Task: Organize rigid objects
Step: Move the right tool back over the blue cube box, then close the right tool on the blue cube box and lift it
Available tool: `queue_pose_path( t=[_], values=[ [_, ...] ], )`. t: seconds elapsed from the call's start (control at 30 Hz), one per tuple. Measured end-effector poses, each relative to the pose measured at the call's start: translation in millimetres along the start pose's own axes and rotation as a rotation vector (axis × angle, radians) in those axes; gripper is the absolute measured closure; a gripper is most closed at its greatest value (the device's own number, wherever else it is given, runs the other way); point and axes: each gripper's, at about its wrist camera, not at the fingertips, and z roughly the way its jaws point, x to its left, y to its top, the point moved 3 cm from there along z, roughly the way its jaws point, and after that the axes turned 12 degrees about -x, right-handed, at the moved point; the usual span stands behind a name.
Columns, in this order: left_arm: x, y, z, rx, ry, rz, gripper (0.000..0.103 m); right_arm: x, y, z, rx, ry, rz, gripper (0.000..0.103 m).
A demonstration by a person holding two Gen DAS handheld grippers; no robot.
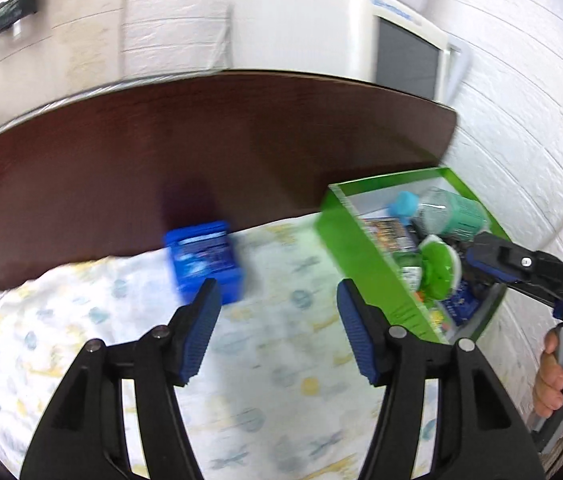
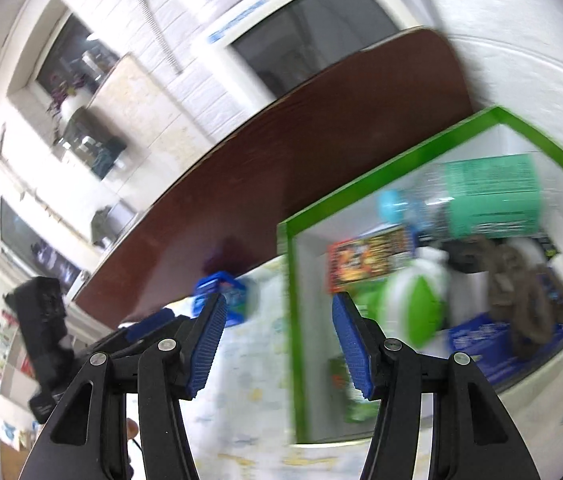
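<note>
A small blue box (image 1: 203, 258) lies on the patterned cloth (image 1: 265, 360), just beyond my left gripper (image 1: 277, 332), which is open and empty. The box also shows in the right wrist view (image 2: 221, 296). A green-rimmed box (image 1: 355, 256) stands to the right and holds a clear bottle with a teal label (image 1: 451, 212), a green and white round item (image 1: 437, 268), a colourful pack (image 1: 387, 232) and more. My right gripper (image 2: 279, 344) is open and empty, over the near edge of the green box (image 2: 293, 320). It shows from the side in the left wrist view (image 1: 481, 256).
A dark brown wooden board (image 1: 201, 160) stands behind the cloth. Behind it stands a white appliance with a dark window (image 1: 401, 56). A white brick wall (image 1: 529, 112) runs along the right. In the right wrist view, shelves and a window (image 2: 73, 80) are at the far left.
</note>
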Motion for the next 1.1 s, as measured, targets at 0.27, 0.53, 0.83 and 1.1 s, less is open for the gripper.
queue_pose_path(
  t=[0.27, 0.53, 0.83, 1.1],
  values=[
    [46, -20, 10, 0.039, 0.038, -0.051, 0.044, 51, -26, 63, 0.125, 0.033, -0.049, 0.042],
    [62, -22, 48, 0.059, 0.024, -0.056, 0.044, 68, -37, 123, 0.178, -0.023, -0.059, 0.038],
    [72, -17, 72, 0.063, -0.055, -0.061, 0.044, 63, -39, 169, 0.216, -0.053, -0.035, 0.038],
    [58, -13, 86, 0.079, -0.111, 0.0, 0.046, 61, -48, 192, 0.277, 0.002, -0.016, 0.037]
  ],
)
